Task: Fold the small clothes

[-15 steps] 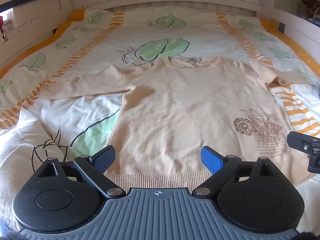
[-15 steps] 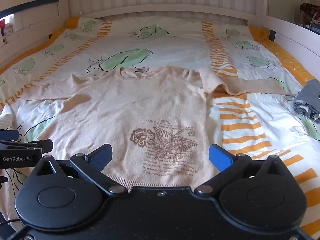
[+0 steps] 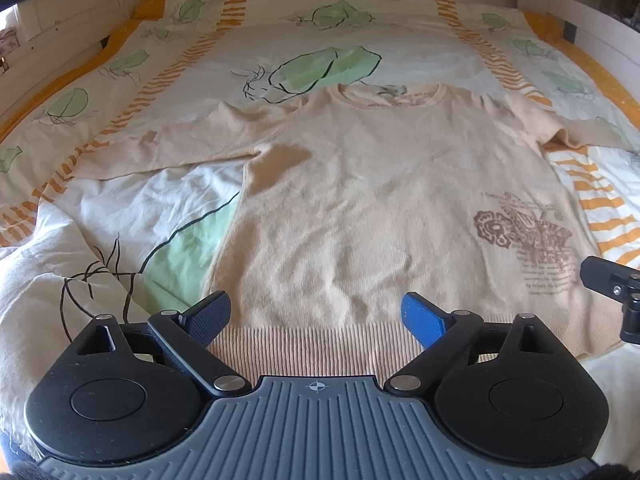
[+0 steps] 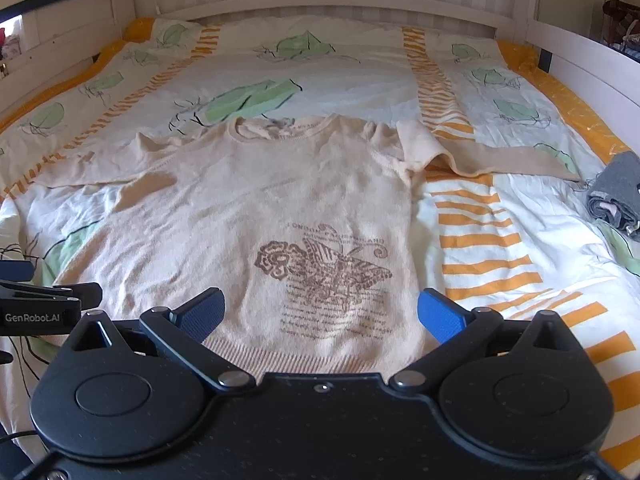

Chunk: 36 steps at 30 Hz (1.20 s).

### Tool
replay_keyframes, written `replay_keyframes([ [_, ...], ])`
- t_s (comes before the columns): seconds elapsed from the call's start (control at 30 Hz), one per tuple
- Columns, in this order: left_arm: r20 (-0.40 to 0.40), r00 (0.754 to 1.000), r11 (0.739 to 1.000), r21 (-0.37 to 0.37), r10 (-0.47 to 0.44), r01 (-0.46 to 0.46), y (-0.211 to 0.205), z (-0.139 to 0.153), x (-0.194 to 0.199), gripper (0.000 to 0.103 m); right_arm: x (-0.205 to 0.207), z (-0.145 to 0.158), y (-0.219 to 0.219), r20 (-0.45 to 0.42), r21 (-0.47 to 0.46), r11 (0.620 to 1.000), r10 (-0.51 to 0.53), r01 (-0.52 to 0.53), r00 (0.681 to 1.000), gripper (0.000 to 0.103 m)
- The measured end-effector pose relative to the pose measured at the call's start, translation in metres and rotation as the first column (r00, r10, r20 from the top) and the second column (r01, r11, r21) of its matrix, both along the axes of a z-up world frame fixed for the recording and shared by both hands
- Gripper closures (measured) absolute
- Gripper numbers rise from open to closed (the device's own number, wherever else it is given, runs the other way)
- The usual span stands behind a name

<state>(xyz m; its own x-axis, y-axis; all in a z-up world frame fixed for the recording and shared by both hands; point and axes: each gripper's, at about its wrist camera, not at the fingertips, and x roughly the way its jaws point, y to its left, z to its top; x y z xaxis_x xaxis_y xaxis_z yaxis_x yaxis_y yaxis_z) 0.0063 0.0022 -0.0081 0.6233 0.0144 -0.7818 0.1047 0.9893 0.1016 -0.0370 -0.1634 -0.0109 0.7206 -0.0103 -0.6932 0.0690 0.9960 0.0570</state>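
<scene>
A small cream sweater (image 3: 360,208) with a brown flower print lies flat and face up on the bed, sleeves spread, ribbed hem toward me; it also shows in the right wrist view (image 4: 256,220). My left gripper (image 3: 318,318) is open and empty, just above the left half of the hem. My right gripper (image 4: 322,314) is open and empty, above the right half of the hem by the print. The right gripper's edge (image 3: 612,284) shows at the right of the left wrist view, and the left gripper's side (image 4: 40,300) at the left of the right wrist view.
The bed cover (image 3: 140,208) is white with green leaves and orange stripes, wrinkled at the near left. White wooden rails (image 4: 580,52) enclose the bed on the sides and back. A folded grey garment (image 4: 616,196) lies at the right edge.
Both grippers have moved slightly forward over the sweater's hem. The sweater has not moved and both stay open.
</scene>
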Motion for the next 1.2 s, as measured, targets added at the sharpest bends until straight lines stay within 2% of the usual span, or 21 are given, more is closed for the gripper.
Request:
replay_keyframes([
  [0.33,-0.087,0.996,1.000,0.001,0.006,-0.006,-0.005,-0.005,0.004,0.010,0.003,-0.003,0.000,-0.039,-0.006,1.000,0.000,0.000,0.999,0.001],
  [0.7,-0.119,0.993,1.000,-0.015,0.005,-0.007,-0.007,-0.009,0.005,0.010,0.005,-0.008,-0.002,-0.081,-0.007,1.000,-0.005,0.005,0.997,0.001],
  [1.2,-0.135,0.991,1.000,0.011,0.013,-0.011,-0.007,-0.015,0.006,0.010,0.007,-0.013,-0.002,-0.115,-0.008,1.000,-0.015,0.014,0.993,0.001],
])
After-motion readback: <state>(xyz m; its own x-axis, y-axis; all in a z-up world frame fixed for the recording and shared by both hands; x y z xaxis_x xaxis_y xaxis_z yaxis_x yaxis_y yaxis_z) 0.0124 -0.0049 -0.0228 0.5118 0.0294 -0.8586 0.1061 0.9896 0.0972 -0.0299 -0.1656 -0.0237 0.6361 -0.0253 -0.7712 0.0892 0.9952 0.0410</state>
